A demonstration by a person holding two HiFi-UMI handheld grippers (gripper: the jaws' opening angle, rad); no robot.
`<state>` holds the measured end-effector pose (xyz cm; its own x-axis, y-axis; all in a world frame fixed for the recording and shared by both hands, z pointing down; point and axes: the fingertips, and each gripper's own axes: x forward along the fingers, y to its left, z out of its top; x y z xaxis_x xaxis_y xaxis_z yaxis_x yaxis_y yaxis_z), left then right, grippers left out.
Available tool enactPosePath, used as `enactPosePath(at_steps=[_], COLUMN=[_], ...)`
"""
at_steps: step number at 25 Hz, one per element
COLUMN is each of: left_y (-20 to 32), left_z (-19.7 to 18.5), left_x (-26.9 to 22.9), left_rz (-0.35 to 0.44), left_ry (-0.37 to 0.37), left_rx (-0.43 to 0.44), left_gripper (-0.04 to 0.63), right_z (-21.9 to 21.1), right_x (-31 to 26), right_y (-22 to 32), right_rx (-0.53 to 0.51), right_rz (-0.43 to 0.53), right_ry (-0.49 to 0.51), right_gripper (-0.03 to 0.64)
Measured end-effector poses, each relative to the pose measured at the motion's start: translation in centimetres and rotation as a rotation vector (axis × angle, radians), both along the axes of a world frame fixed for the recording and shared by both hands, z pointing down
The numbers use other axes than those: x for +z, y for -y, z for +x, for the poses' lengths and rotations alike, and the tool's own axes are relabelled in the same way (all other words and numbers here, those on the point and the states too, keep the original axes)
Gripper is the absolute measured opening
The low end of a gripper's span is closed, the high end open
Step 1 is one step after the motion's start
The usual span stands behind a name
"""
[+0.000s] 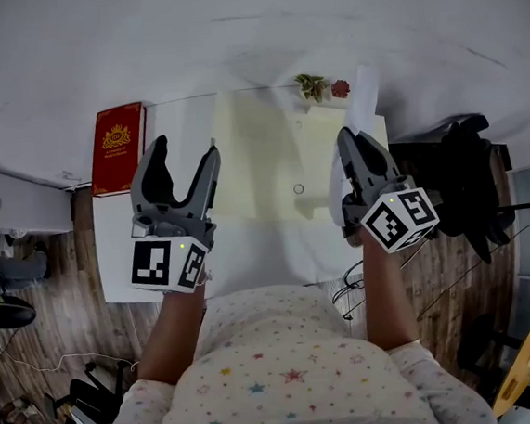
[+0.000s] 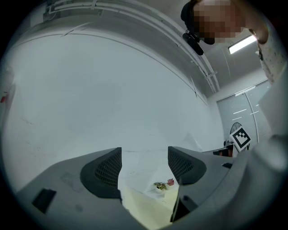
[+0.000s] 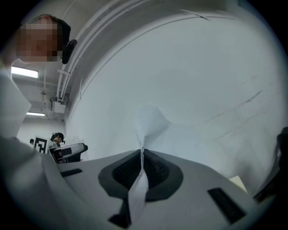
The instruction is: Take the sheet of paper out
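A white sheet of paper (image 1: 362,101) sticks up from my right gripper (image 1: 350,152), which is shut on it above the table's right side. In the right gripper view the sheet (image 3: 150,123) runs pinched between the closed jaws of the gripper (image 3: 143,165) and fans out above them. My left gripper (image 1: 181,166) stands open over the table's left part, nothing between its fingers (image 2: 104,170). A pale yellow folder (image 1: 265,164) lies flat on the white table (image 1: 250,254), between the two grippers.
A red book (image 1: 118,148) lies at the table's far left corner. A small plant and a red flower (image 1: 320,87) stand at the far edge. A black chair (image 1: 462,178) is on the right, and a white box (image 1: 12,203) on the left.
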<state>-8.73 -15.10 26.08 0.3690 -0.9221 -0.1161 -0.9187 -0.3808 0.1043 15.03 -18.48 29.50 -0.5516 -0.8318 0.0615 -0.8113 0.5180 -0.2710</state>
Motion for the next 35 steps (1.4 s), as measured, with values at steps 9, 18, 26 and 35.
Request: enactPosePath(at_steps=[9,18,26,35], left_y=[-0.4,-0.5,-0.4,-1.1], left_z=[-0.6,-1.8,-2.7,-3.4], left_x=[-0.4,-0.6,-0.4,0.2], left_rz=[0.007,0.016,0.017,0.020], left_ry=[-0.002,-0.004,-0.008,-0.011], left_rx=[0.001,-0.005,0.008,0.062], left_gripper=[0.298,0.298,0.298,0.094], right_z=[-0.1,-0.8,-1.3,-2.7], right_x=[-1.6,-3.3,-4.0,-4.0], right_y=[-1.5,-2.9,-3.7,-4.5], right_rx=[0.066,0.134,0.195,0.212], right_rz=[0.090,0.192,0.250,0.248], right_ry=[-0.071,-0.160,-0.202,-0.217], right_gripper=[0.014,0.014,0.014,0.014])
